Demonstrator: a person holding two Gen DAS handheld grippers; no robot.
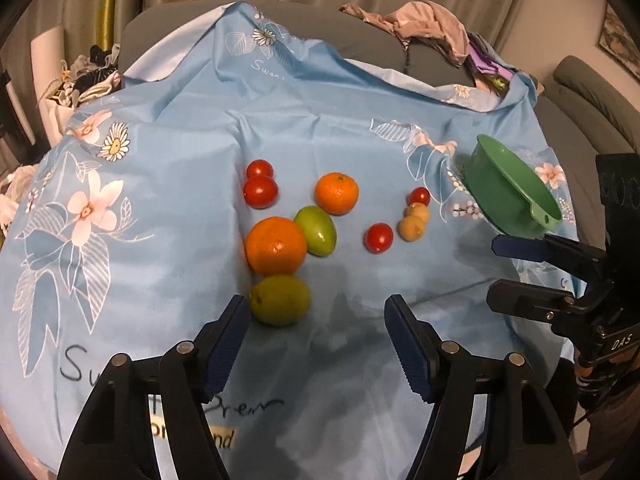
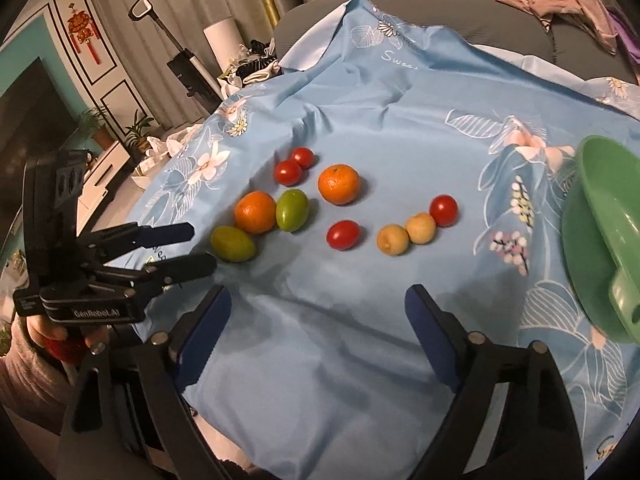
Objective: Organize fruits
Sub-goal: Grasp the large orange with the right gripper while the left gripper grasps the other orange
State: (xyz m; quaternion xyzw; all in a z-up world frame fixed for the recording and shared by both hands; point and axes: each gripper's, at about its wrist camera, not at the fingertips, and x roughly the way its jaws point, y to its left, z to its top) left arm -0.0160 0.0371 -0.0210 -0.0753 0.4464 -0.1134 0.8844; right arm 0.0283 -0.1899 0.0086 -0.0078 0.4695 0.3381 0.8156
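Loose fruit lies on a blue floral cloth: two oranges, two green fruits, several cherry tomatoes and two small yellow fruits. A green bowl stands at the right, tilted. My left gripper is open and empty, its left finger close to the near green fruit. My right gripper is open and empty, hovering near the cloth in front of the fruit; it also shows in the left wrist view.
The cloth covers a grey sofa-like surface with crumpled clothes at the back right. Curtains hang behind. In the right wrist view a TV cabinet, potted plants and a vacuum stand at the left. The green bowl fills that view's right edge.
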